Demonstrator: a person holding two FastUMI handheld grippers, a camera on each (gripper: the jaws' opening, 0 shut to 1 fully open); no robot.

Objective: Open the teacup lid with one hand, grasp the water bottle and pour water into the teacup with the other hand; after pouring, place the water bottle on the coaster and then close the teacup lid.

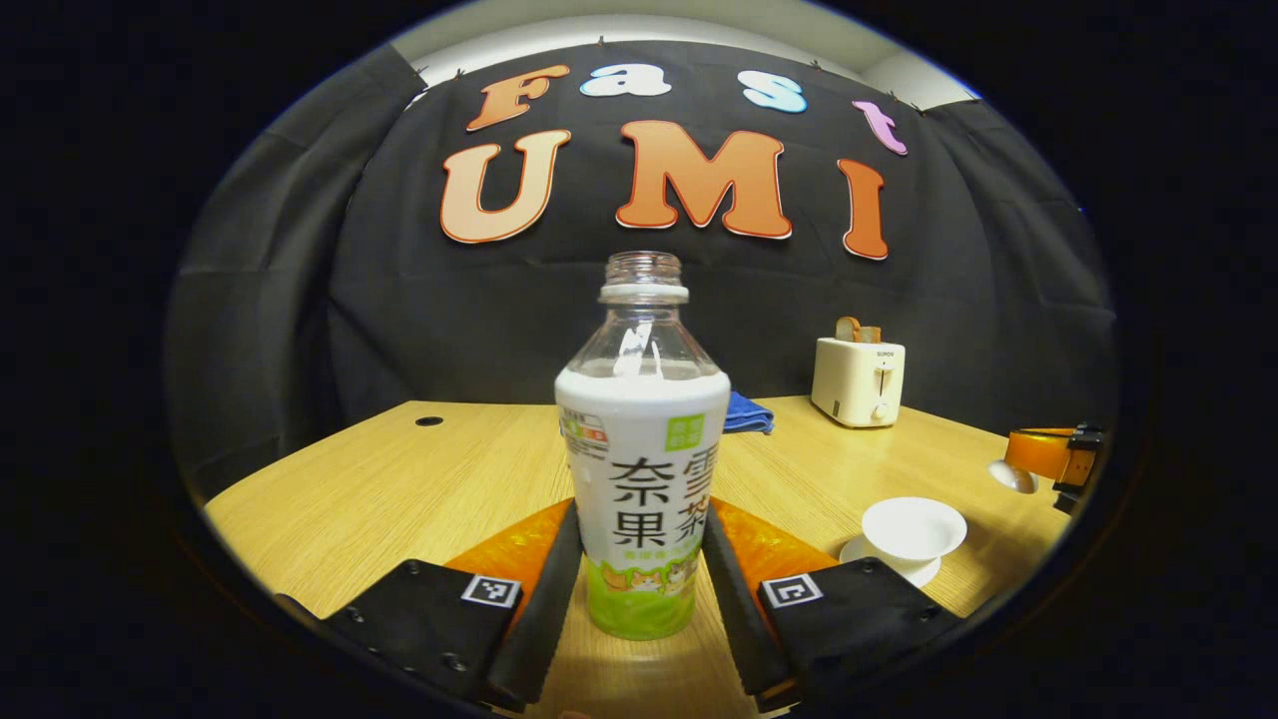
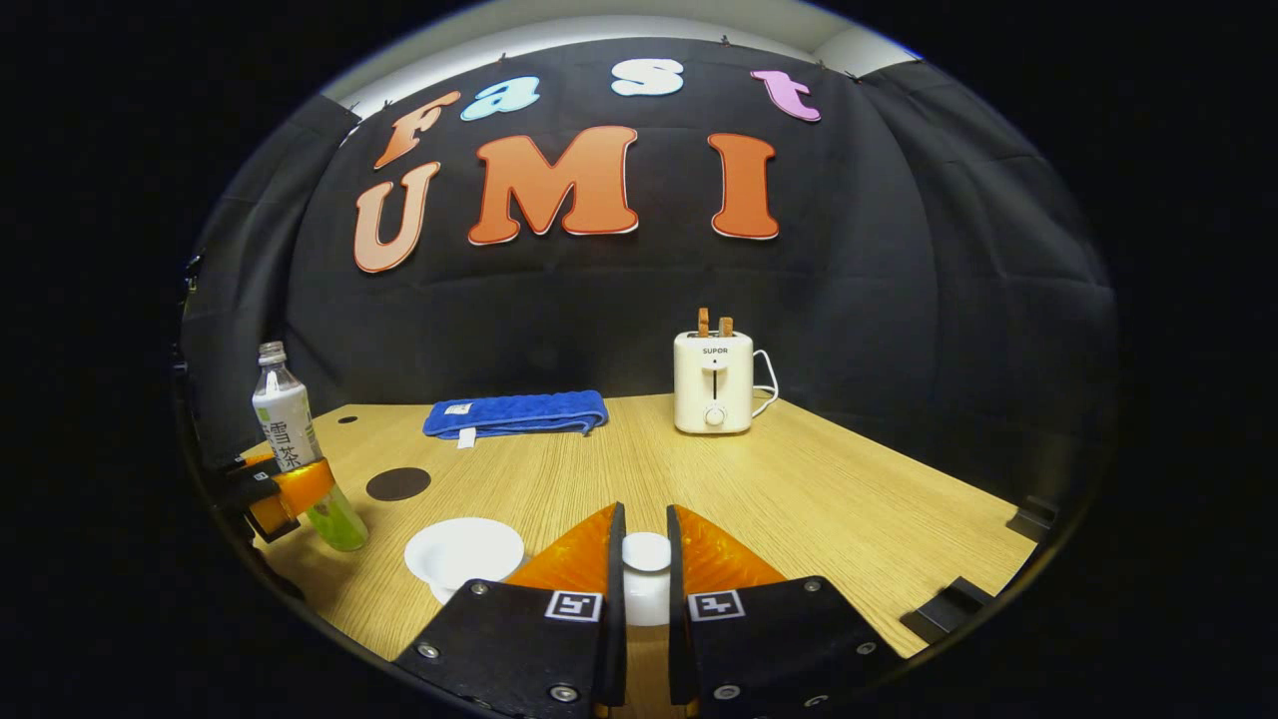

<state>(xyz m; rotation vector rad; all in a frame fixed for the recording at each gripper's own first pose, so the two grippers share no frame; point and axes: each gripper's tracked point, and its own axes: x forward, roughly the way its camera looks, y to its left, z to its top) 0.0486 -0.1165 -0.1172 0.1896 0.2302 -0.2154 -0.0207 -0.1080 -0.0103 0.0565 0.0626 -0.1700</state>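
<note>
An uncapped water bottle (image 1: 642,469) with a white label and a green base stands upright between my left gripper's fingers; the left gripper (image 1: 642,574) is shut on its lower half. The right gripper view shows the same bottle (image 2: 288,424) at far left, leaning slightly, with the left gripper (image 2: 285,496) around it. My right gripper (image 2: 645,529) is shut on the white teacup lid (image 2: 646,557), held above the table. The open white teacup (image 2: 464,551) sits on its saucer just left of the right gripper. A dark round coaster (image 2: 397,483) lies behind the cup.
A folded blue towel (image 2: 514,412) and a cream toaster (image 2: 713,394) with toast in it stand near the back of the wooden table (image 2: 849,499). From the left gripper view, the teacup (image 1: 914,527) is at the right, with the right gripper (image 1: 1048,454) beyond it.
</note>
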